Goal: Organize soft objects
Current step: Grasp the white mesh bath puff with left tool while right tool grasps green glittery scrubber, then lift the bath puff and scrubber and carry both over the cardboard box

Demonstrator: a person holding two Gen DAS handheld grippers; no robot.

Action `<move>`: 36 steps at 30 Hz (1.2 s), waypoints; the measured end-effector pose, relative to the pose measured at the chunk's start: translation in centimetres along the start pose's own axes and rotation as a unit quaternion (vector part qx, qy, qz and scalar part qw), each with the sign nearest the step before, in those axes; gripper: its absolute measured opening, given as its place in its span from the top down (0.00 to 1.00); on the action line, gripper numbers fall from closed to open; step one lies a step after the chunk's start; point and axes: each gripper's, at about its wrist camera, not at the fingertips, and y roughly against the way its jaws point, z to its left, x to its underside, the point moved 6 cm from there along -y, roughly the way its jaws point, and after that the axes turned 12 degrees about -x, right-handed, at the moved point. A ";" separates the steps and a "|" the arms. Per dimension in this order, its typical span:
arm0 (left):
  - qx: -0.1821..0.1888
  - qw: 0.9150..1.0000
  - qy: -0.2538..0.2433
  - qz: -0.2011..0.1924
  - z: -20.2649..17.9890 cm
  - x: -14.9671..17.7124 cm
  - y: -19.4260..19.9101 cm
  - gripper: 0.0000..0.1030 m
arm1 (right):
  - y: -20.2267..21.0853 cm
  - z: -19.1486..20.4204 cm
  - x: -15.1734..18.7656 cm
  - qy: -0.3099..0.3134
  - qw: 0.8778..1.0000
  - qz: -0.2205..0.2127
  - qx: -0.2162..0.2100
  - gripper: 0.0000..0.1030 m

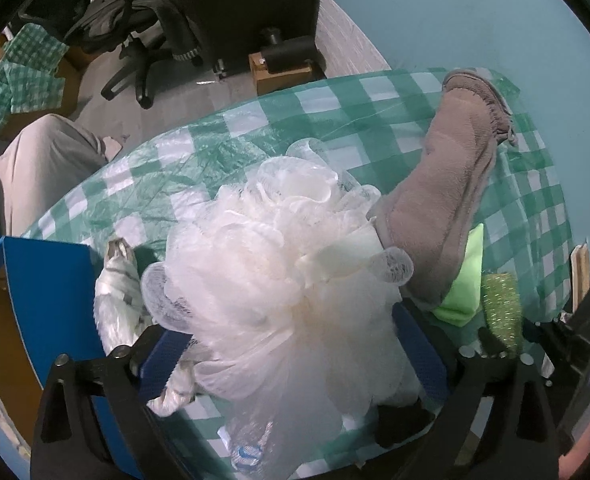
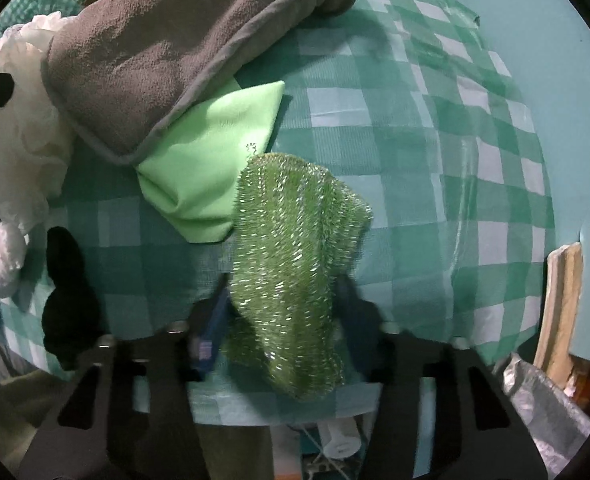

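Observation:
A white mesh loofah [image 1: 271,264] fills the space between the blue pads of my left gripper [image 1: 293,352], whose jaws stand wide around it. In the right wrist view the loofah [image 2: 19,112] lies at the left edge. My right gripper [image 2: 285,316] is shut on a sparkly green scrubber [image 2: 291,240], which is pinched between its pads above the checked tablecloth [image 2: 435,160]. A grey plush slipper [image 2: 155,48] rests partly on a light green cloth [image 2: 211,152] just behind the scrubber. The slipper [image 1: 447,184] also leans against the loofah.
An open blue box [image 1: 47,292] stands left of the loofah, with a crumpled white plastic bag [image 1: 115,292] beside it. A black soft item [image 2: 65,292] lies at the table's near left. An office chair [image 1: 135,32] and a person's leg [image 1: 43,168] are beyond the table.

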 end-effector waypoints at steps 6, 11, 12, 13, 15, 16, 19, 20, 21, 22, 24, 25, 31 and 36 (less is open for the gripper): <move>-0.018 1.000 -0.022 0.006 -0.6 -0.4 -1.4 0.01 | 0.3 -1.2 -1.3 -0.007 1.000 0.005 -0.021 0.75; -0.055 0.996 -0.064 -0.002 -1.3 -0.6 -3.0 0.01 | 1.8 -1.3 -2.2 -0.001 0.999 -0.008 -0.033 0.75; -0.057 0.996 -0.066 -0.006 -1.3 -0.7 -3.1 0.01 | 2.1 -1.5 -2.2 -0.001 0.999 -0.010 -0.035 0.75; -0.060 0.996 -0.065 -0.010 -1.3 -0.8 -3.2 0.01 | 2.1 -1.1 -2.1 0.000 0.999 -0.013 -0.035 0.75; -0.060 0.996 -0.062 -0.013 -1.2 -1.1 -3.5 0.01 | 2.5 -1.5 -2.5 0.000 0.999 -0.014 -0.037 0.75; -0.061 0.996 -0.060 -0.014 -1.2 -1.1 -3.7 0.00 | 2.8 -0.4 -2.3 -0.001 0.999 -0.014 -0.037 0.75; -0.060 0.996 -0.058 -0.015 -1.2 -1.3 -4.0 0.01 | 3.2 1.2 -1.7 -0.001 0.999 -0.017 -0.038 0.75; -0.061 0.996 -0.061 -0.018 -1.2 -1.3 -4.0 0.05 | 3.4 1.2 -1.8 -0.001 0.999 -0.017 -0.039 0.75; -0.064 0.996 -0.065 -0.022 -1.3 -1.3 -4.1 0.08 | 3.7 1.1 -1.9 -0.002 0.999 -0.018 -0.039 0.75; -0.064 0.995 -0.070 -0.026 -1.3 -1.2 -4.0 0.10 | 3.7 1.3 -2.1 -0.002 0.999 -0.019 -0.039 0.75; -0.059 0.995 -0.068 -0.032 -1.1 -1.1 -3.9 0.21 | 3.7 1.5 -2.8 -0.003 0.999 -0.021 -0.039 0.75; -0.055 0.996 -0.066 -0.033 -1.0 -1.1 -3.7 0.24 | 3.9 1.3 -2.8 -0.003 0.999 -0.022 -0.040 0.75; -0.031 0.997 -0.058 -0.047 0.1 -1.0 -2.5 0.37 | 4.5 3.5 -2.7 -0.001 0.999 -0.032 -0.041 0.75; -0.019 0.997 -0.040 -0.055 1.0 -0.6 -1.1 0.39 | 5.6 4.2 -2.4 0.003 0.998 -0.042 -0.046 0.75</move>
